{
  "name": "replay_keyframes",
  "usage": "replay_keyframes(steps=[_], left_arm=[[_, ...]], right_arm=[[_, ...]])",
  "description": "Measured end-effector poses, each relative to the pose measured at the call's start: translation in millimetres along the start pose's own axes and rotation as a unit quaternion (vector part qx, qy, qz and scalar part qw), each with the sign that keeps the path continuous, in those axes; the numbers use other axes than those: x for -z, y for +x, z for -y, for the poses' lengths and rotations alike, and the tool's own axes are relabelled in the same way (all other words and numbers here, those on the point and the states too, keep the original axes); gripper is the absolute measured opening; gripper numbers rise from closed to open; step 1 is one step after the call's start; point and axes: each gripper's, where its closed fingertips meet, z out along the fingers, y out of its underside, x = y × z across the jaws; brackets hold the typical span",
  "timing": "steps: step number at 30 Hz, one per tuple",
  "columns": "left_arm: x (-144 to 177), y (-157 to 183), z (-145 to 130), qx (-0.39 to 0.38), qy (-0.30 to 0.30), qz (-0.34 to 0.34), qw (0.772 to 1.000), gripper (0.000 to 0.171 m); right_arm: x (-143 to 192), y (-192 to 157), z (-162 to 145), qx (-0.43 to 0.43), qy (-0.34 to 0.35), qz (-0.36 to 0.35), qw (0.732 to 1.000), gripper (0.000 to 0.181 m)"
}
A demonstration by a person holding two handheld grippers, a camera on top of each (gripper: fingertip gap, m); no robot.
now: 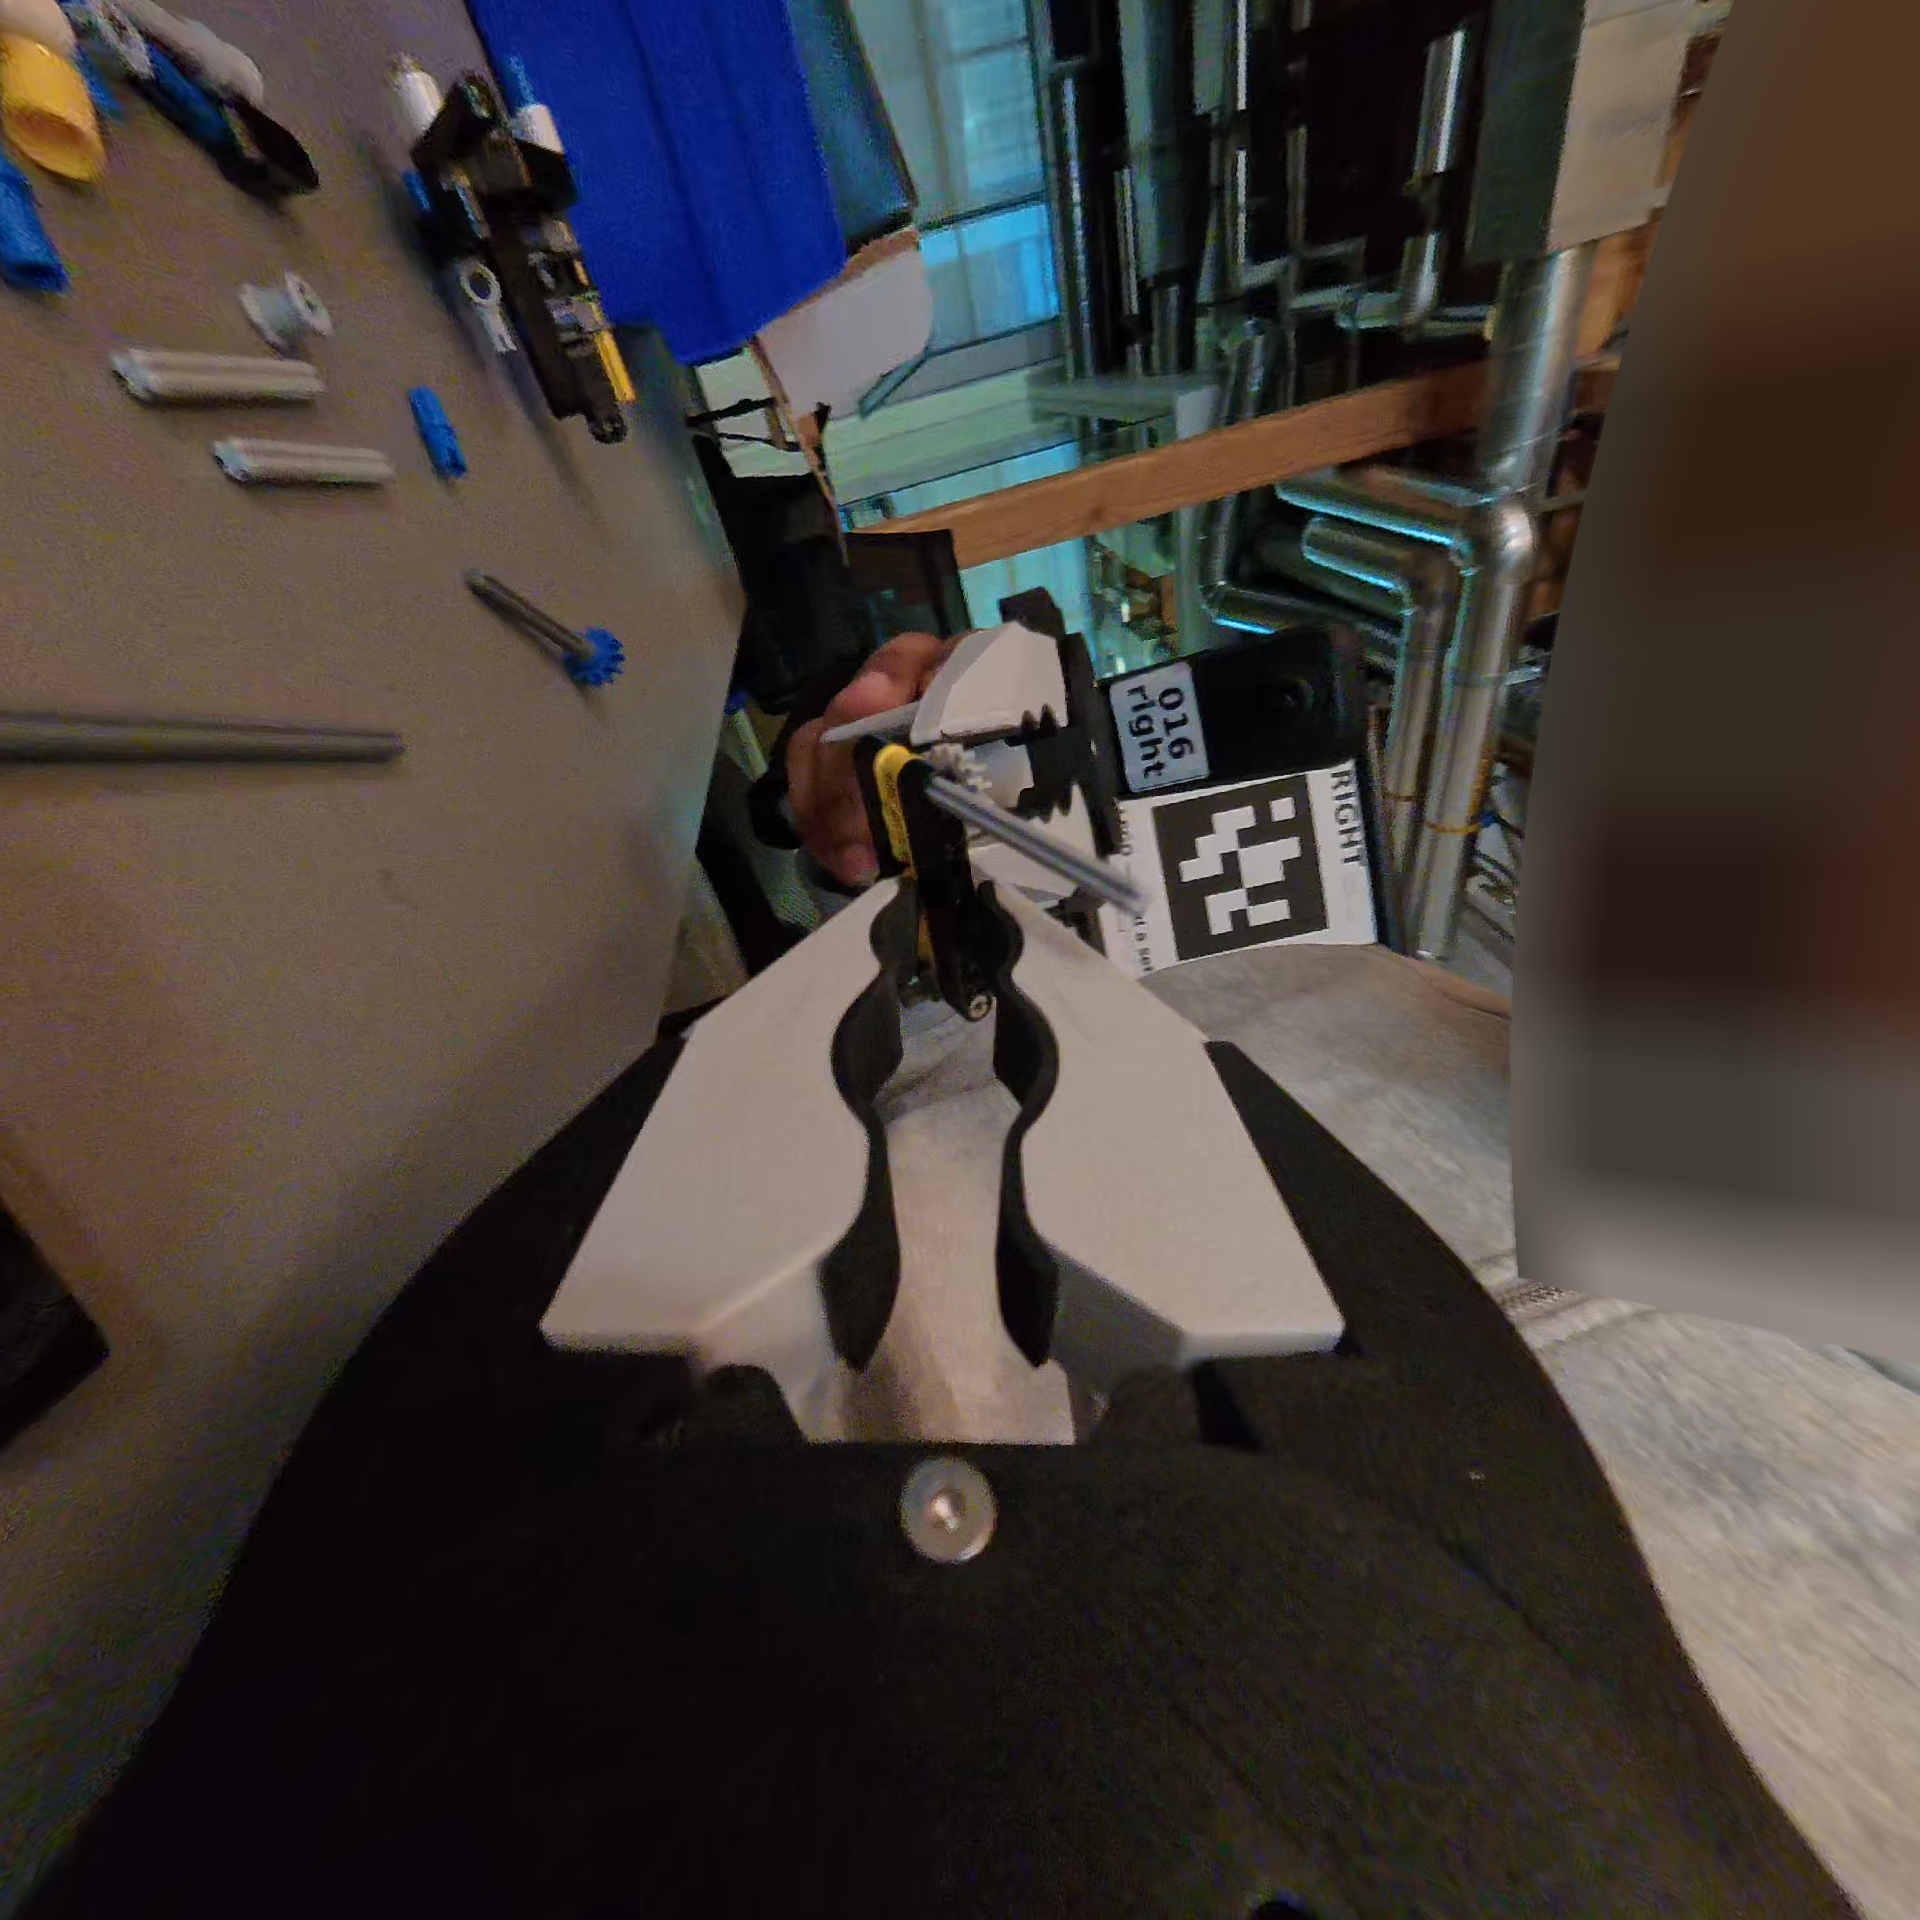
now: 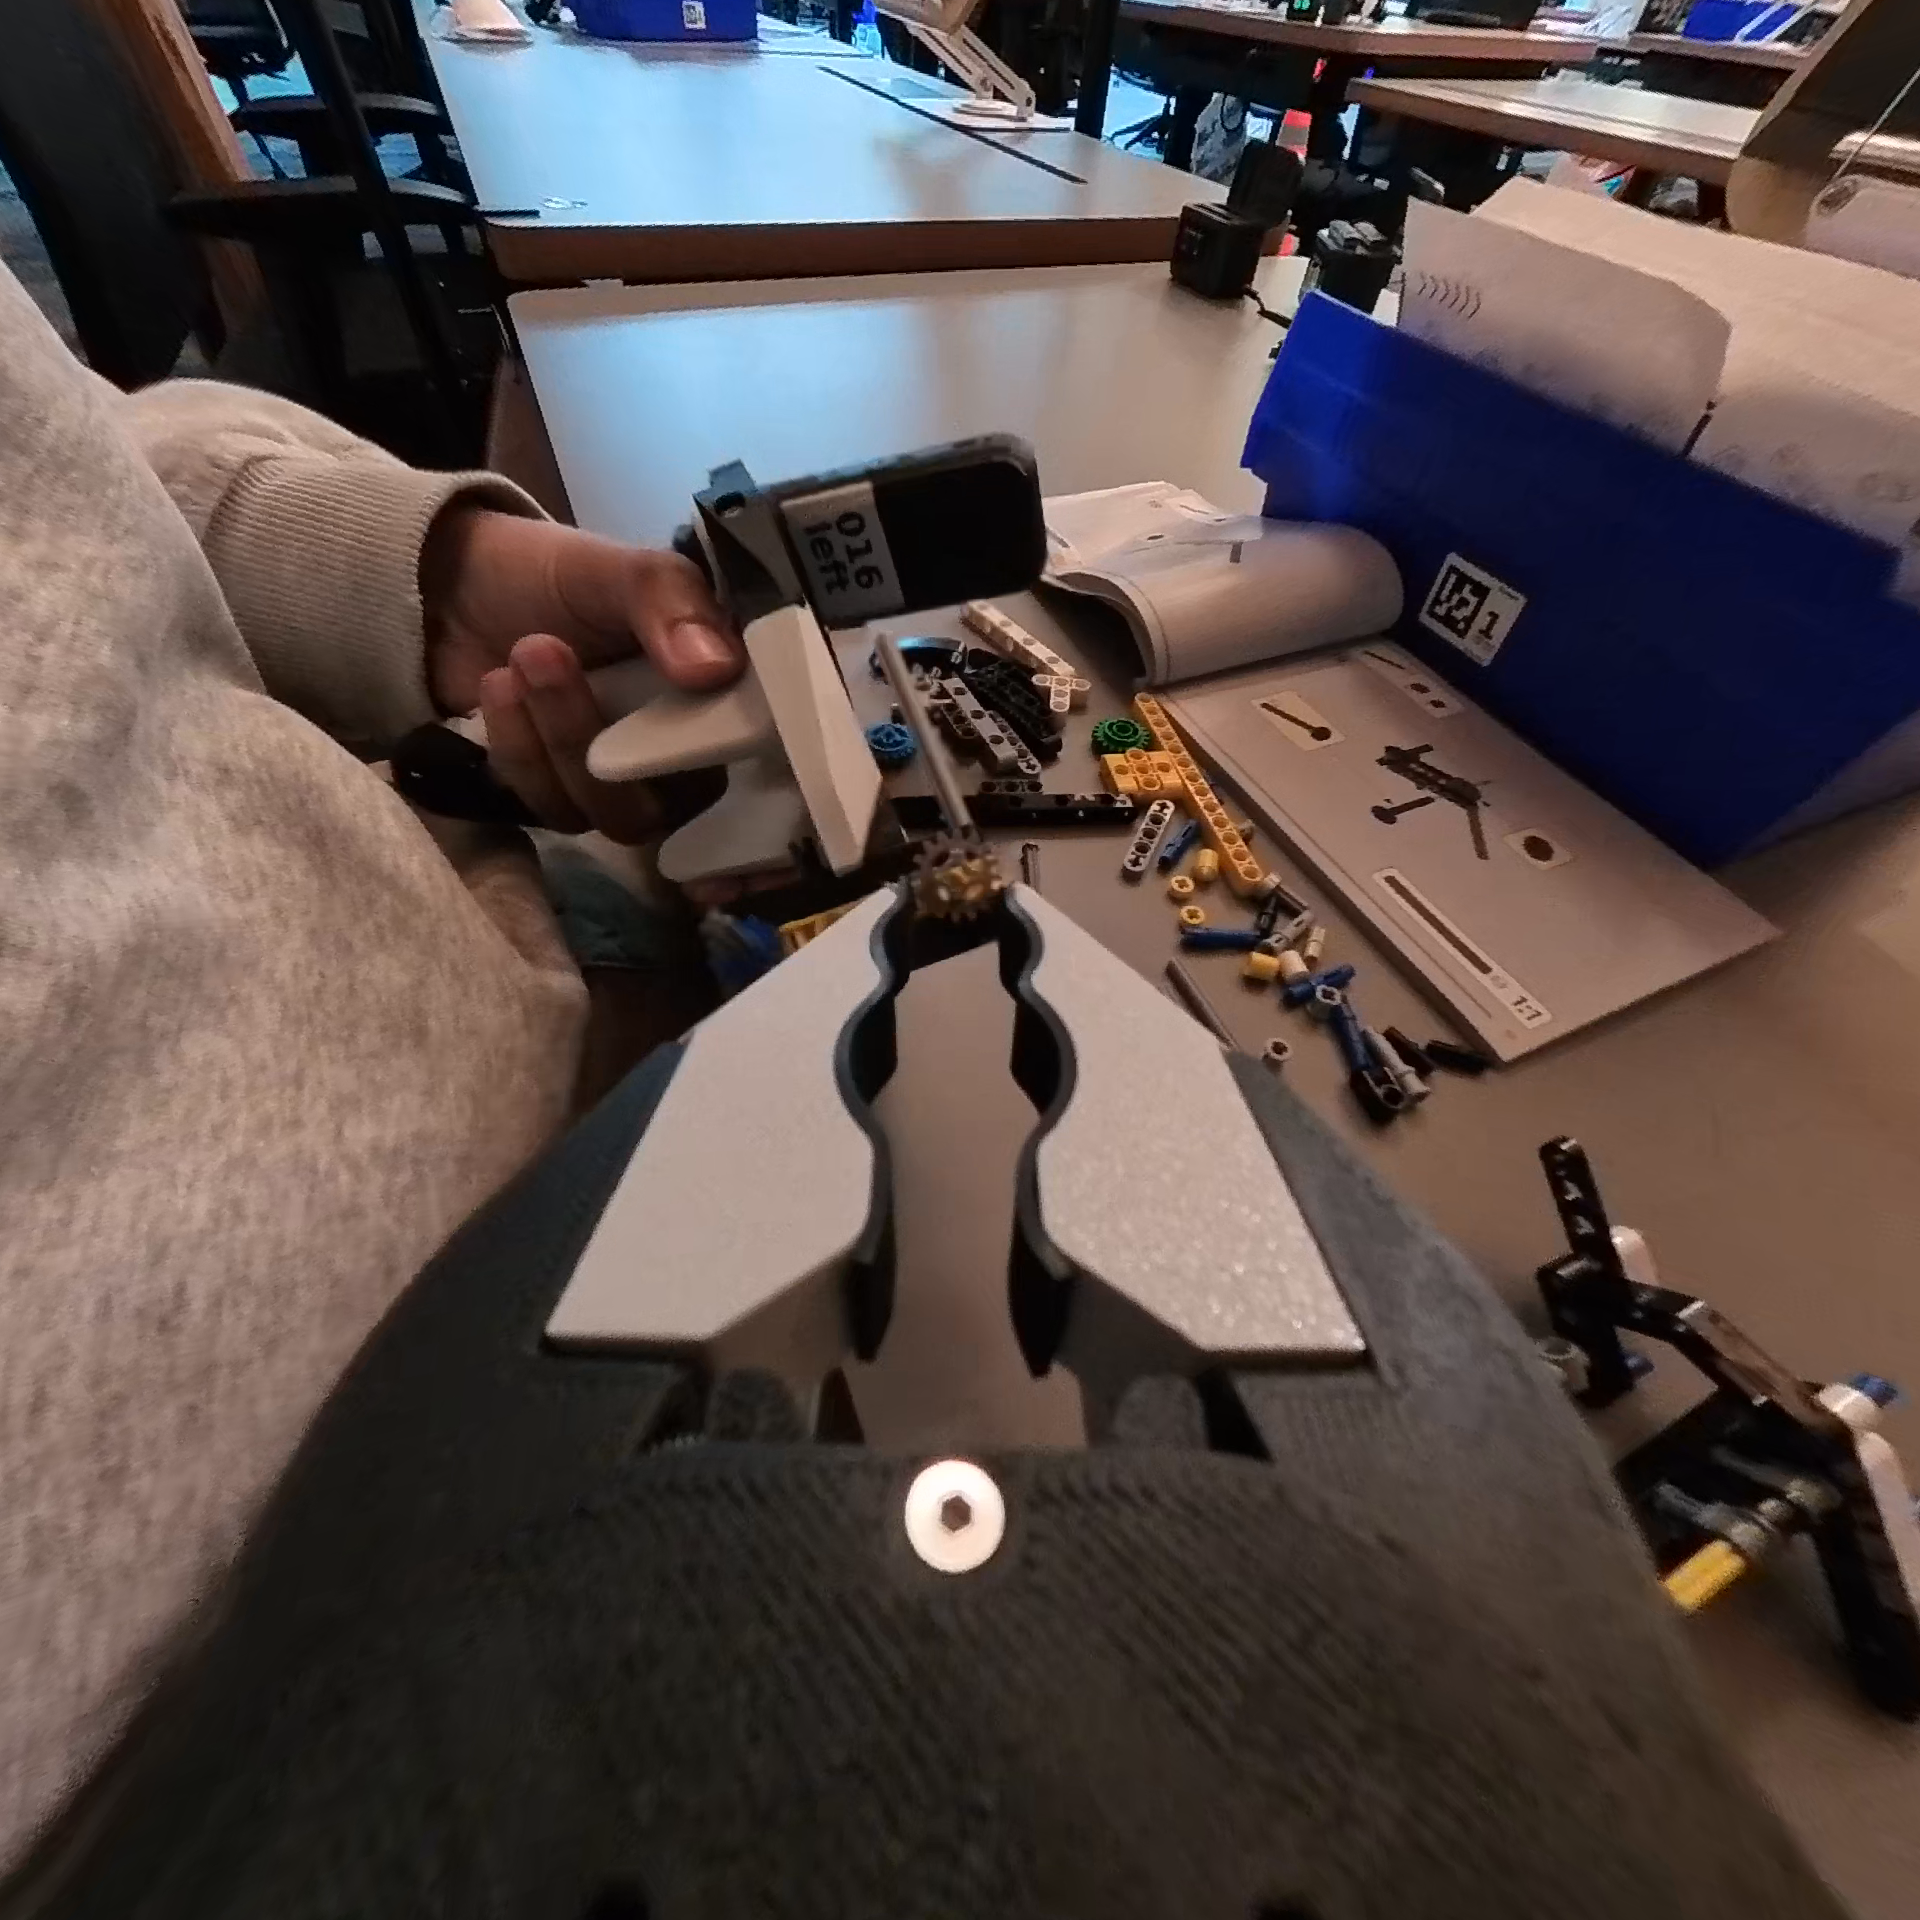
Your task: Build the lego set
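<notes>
Right tool [image 2: 954, 906] pinches a gear [image 2: 951, 881], its axle [image 2: 925, 743] pointing away.

Loose parts [image 2: 1257, 914] and open manual [image 2: 1455, 821] crowd the table [image 2: 831, 384] ahead; bare surface lies beyond.

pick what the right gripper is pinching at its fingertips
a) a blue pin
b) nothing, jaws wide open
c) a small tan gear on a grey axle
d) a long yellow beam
c: in the right wrist view the right gripper has its tips closed on a small tan gear with a grey axle running through it, while the yellow beam lies on the table.
</notes>
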Motion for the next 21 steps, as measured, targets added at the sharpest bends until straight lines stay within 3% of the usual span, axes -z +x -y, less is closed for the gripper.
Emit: replay_keyframes(steps=[6, 21], left_arm=[[-2, 10, 0, 0.018, 0.006, -0.043, 0.999, 0.009], [-7, 16, -2, 0.027, 0.004, -0.071, 0.997, 0.009]], right_arm=[[5, -2, 10, -0.006, 0.017, 0.005, 1.0, 0.014], [10, -2, 15, -0.008, 0.017, 0.001, 1.0, 0.015]])
